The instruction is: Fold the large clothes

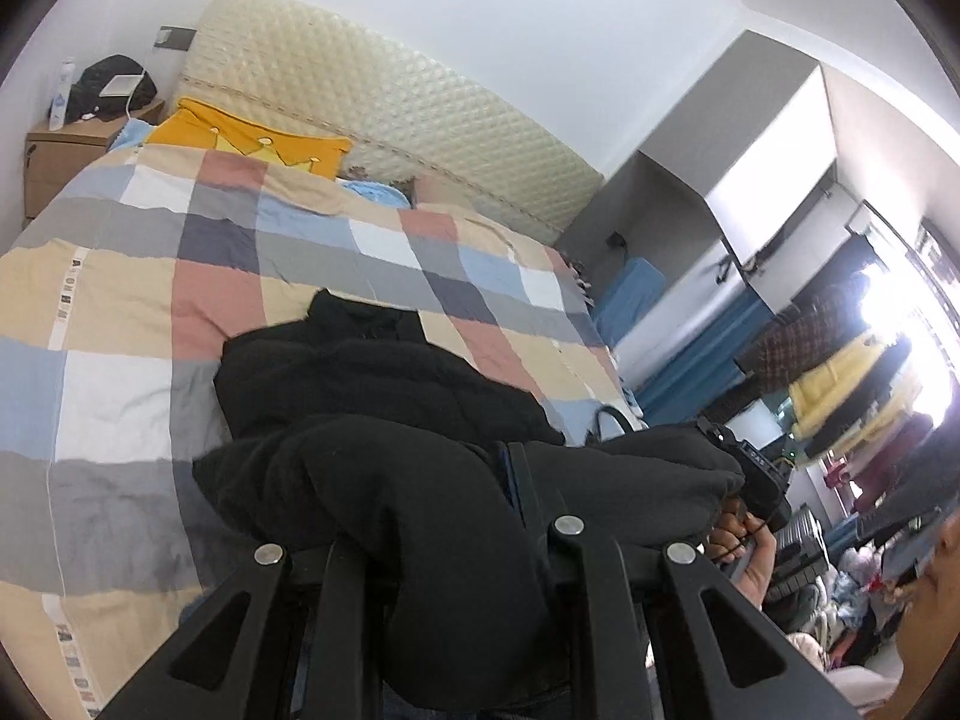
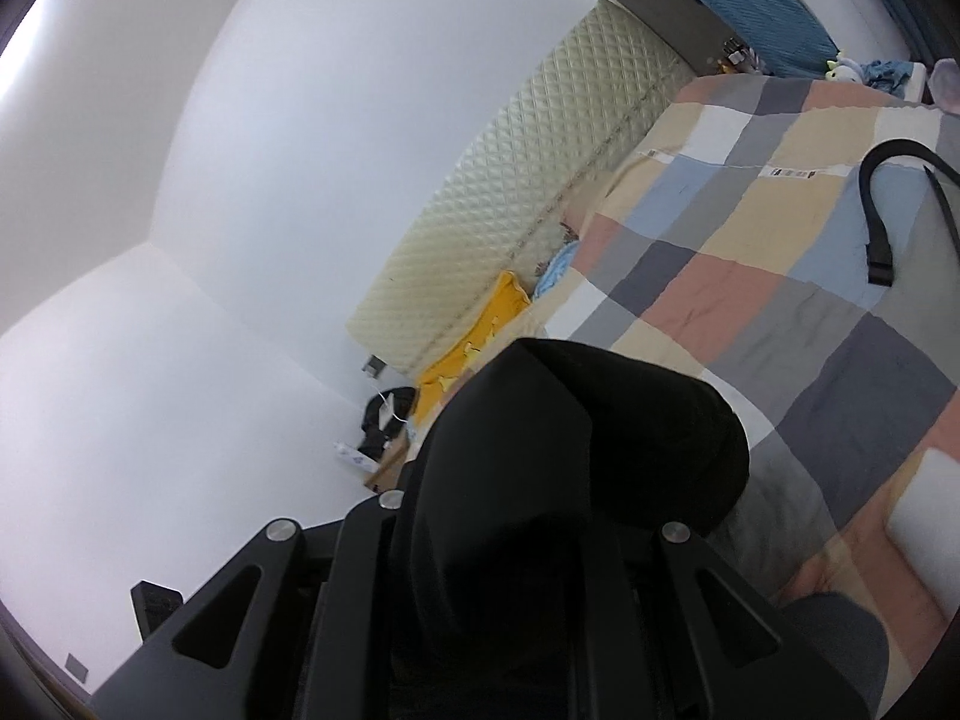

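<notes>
A large black garment (image 1: pixel 372 378) lies partly on the checkered quilt (image 1: pixel 120 276) of the bed, and its near part is lifted off the quilt. In the left wrist view my left gripper (image 1: pixel 474 516) is shut on a thick fold of it, and the cloth drapes over the fingers and hides the tips. My right gripper (image 1: pixel 762 468), held in a hand, grips the same edge at the right. In the right wrist view the black garment (image 2: pixel 576 438) bulges over my right gripper (image 2: pixel 540 480), which is shut on it with its fingertips hidden.
A quilted cream headboard (image 1: pixel 390 102) and a yellow pillow (image 1: pixel 252 138) are at the far end. A wooden nightstand (image 1: pixel 66 144) carries a black bag (image 1: pixel 114 87). Hanging clothes (image 1: pixel 840 384) crowd the right side. A black strap (image 2: pixel 876 210) lies on the quilt.
</notes>
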A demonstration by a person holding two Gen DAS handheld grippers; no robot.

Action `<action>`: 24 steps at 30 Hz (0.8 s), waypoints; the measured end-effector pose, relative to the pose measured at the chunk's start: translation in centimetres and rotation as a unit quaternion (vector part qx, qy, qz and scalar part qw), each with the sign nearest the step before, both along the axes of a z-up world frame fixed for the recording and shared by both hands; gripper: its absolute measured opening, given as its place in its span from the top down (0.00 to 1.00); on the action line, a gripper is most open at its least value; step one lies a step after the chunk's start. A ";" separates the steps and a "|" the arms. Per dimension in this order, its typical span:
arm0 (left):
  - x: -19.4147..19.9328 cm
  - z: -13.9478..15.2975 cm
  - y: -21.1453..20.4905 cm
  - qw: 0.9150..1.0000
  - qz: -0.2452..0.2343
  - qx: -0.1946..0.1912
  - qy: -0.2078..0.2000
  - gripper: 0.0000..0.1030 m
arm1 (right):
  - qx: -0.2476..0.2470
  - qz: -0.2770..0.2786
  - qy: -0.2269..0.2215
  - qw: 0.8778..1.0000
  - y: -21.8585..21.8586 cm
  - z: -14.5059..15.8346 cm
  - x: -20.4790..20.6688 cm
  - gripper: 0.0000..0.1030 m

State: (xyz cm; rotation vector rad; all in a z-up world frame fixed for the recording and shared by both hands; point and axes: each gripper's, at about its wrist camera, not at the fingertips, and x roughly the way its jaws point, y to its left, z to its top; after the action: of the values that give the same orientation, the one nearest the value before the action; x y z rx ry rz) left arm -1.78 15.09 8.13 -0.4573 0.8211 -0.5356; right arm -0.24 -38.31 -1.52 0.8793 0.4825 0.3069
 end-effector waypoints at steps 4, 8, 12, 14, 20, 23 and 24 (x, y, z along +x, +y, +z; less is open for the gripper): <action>4.7 0.4 0.4 1.000 0.017 0.010 0.002 0.82 | -0.005 0.011 0.020 1.000 0.2 0.9 5.0 0.85; 9.6 -0.6 1.2 0.997 0.059 -0.020 0.042 0.82 | -0.021 0.011 0.061 0.998 0.8 1.0 9.5 0.85; 13.4 -1.2 1.2 0.995 0.084 -0.015 0.056 0.82 | -0.031 0.010 0.090 0.995 0.9 0.8 12.4 0.85; 15.1 -1.6 0.8 0.994 0.089 -0.002 0.059 0.82 | -0.034 0.007 0.106 0.994 1.0 0.4 14.0 0.85; 21.0 -4.4 0.5 0.988 0.122 0.007 0.094 0.82 | -0.033 0.004 0.151 0.988 1.2 -2.2 19.2 0.85; 23.4 -5.9 0.3 0.985 0.134 0.020 0.106 0.82 | -0.041 0.000 0.177 0.983 1.3 -4.1 21.6 0.85; 24.3 -6.6 0.3 0.984 0.140 0.019 0.111 0.82 | -0.041 0.001 0.181 0.983 1.2 -4.5 22.0 0.85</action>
State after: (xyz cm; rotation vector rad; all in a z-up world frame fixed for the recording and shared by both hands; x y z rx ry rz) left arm 22.48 15.39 1.48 -0.5936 0.9604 -0.2097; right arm 21.75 -37.08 -6.00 0.8575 0.8274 0.1253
